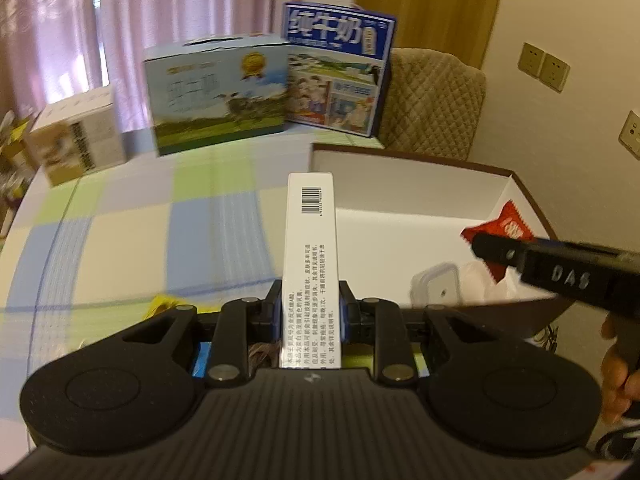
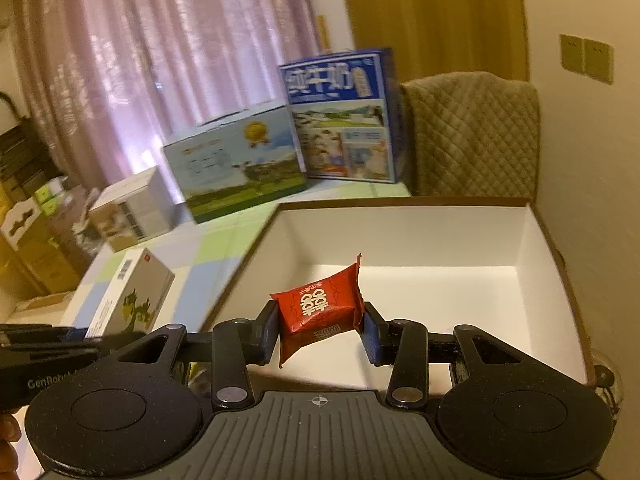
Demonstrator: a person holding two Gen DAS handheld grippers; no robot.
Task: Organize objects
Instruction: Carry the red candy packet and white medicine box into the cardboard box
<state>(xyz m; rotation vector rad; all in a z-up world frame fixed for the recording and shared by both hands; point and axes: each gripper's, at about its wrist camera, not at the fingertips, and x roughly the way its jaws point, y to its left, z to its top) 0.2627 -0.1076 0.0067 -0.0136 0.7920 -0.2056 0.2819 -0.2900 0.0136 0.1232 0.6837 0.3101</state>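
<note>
The left claw [image 1: 310, 312] pinches a tall white medicine box [image 1: 310, 264] by its sides, up in the air near the edge of the big open box [image 2: 532, 240]. The right claw [image 2: 320, 330] pinches a red candy packet [image 2: 318, 308] above the white inside of that box. To do this well, go low before letting go, so nothing bounces out. Put the packet down in a bare spot. Tip the medicine box over the wall and lay it flat beside a side wall. A clear lidded tub [image 1: 434, 286] seems to sit inside already, though it is blurry, so keep away from it.
</note>
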